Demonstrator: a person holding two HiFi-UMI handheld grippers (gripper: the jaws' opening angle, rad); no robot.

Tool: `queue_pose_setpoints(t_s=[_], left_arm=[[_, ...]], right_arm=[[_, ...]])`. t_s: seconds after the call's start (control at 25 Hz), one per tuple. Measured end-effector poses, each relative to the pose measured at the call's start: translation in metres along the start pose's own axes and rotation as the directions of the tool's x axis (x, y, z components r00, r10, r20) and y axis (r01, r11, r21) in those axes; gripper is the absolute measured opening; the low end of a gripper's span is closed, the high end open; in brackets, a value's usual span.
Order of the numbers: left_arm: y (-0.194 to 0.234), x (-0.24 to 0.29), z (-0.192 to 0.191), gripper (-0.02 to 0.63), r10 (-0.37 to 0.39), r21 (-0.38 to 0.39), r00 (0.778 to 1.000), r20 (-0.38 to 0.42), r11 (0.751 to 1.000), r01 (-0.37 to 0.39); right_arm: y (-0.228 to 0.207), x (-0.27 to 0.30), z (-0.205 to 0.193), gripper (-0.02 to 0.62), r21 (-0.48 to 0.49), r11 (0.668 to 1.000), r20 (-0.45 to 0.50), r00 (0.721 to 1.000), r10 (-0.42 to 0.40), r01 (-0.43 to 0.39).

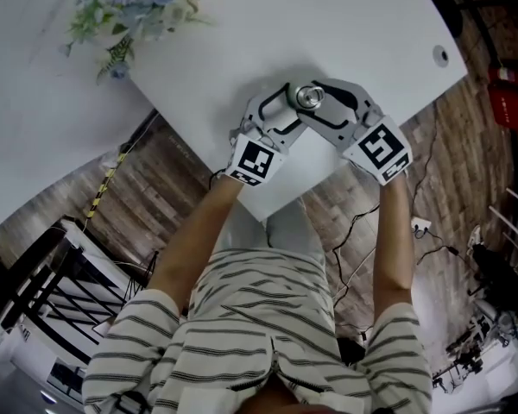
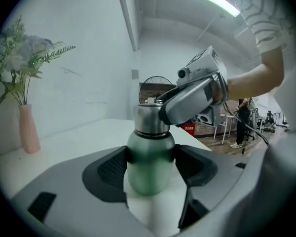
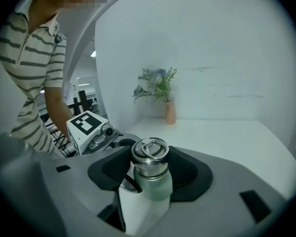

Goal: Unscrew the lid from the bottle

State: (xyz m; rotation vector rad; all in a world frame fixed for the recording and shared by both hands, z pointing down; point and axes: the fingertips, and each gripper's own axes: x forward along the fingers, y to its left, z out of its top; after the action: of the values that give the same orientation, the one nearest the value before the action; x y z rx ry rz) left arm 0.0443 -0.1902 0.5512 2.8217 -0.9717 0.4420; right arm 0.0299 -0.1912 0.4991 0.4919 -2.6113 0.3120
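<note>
bottle [image 2: 149,162] pinched between left fingers [image 2: 110,171], lid [image 3: 149,158] between right fingers [image 3: 185,170]

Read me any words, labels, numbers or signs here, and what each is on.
Nothing reads clearly.
On the red sign behind the bottle: white print, too small to read.
On the marker cubes: black square patterns, no letters.
On the bottle and lid: no print showing.

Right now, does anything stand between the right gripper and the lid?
Nothing visible does. The right gripper is closed on the lid, with a pad on each side, and the left gripper clamps the bottle below it.
</note>
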Motion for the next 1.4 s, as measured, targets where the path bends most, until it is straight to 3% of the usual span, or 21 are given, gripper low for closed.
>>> queue_pose_setpoints(t_s=[0.2,0.4,0.48,0.72,1.04,1.24,1.4], left_arm=[[0.0,0.0,-0.002,0.302,-0.009,0.005,1.0,-0.004,1.0,0.009],[0.0,0.001,0.0,0.302,-0.008,0.004,1.0,-0.007,1.0,0.008],[0.0,0.001,-0.001,0.302,-0.007,0.002,1.0,-0.007,1.0,0.007],[0.0,0.001,0.0,0.302,-0.001,0.004,1.0,-0.003,1.0,0.002],[0.001,0.0,-0.001,0.302,0.008,0.003,1.0,0.011,1.0,-0.008],[0.0,0.0,0.0,0.302,0.015,0.005,1.0,0.017,1.0,-0.016],[0.0,-0.001,-0.001,0.302,0.02,0.003,1.0,0.018,1.0,-0.02]], right_arm=[[0.001,0.001,-0.002,0.245,-0.052,0.99,-0.05,0.99,0.129,-0.132],[0.0,-0.002,0.006,0.271,0.006,0.995,0.003,0.995,0.095,-0.095],[-0.001,-0.002,0.006,0.316,0.021,0.998,0.021,0.999,0.05,-0.051],[-0.008,-0.009,0.007,0.321,0.099,0.981,0.083,0.981,-0.175,0.166],[-0.002,-0.006,0.006,0.307,0.163,0.896,0.128,0.891,-0.435,0.414],[-0.006,-0.002,0.01,0.307,0.211,0.83,0.123,0.828,-0.547,0.517],[-0.01,0.002,0.007,0.294,0.22,0.792,0.101,0.794,-0.599,0.569]])
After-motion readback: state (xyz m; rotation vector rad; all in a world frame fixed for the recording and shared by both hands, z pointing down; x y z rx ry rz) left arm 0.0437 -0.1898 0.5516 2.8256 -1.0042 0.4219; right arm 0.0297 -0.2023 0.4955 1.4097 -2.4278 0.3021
